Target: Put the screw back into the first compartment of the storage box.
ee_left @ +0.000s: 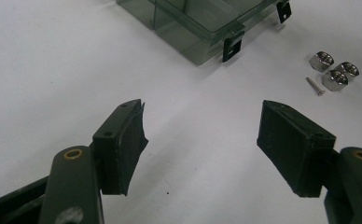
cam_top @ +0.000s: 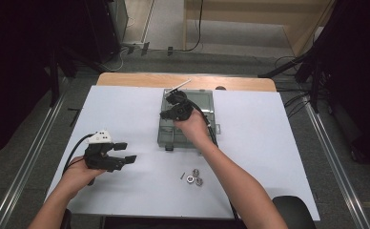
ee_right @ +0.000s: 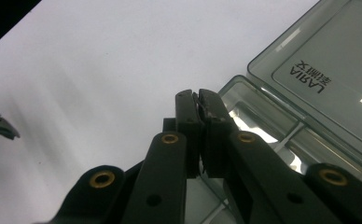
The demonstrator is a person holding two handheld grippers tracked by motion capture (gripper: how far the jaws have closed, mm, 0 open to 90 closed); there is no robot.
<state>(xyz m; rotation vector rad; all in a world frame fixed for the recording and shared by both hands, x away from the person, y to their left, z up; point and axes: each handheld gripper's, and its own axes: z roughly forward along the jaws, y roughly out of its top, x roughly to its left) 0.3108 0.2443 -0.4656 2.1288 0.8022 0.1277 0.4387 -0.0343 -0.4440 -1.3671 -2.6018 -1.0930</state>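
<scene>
The clear plastic box (cam_top: 187, 119) lies open mid-table, long axis running away from the person. The left tongs (cam_top: 126, 152) hover released, well apart to its left. The right tongs (cam_top: 168, 106), clenched with nothing visibly between them, sit right over its compartments, far nearer.

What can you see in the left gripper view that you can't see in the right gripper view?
The left gripper view has three shiny nuts and a small screw lying on the white table, and the left tool with its jaws wide apart and nothing between them. The right gripper view has the box's open lid with printed writing, and the right tool with its jaws shut together at the box's edge. Both have the clear plastic box and the white table.
</scene>
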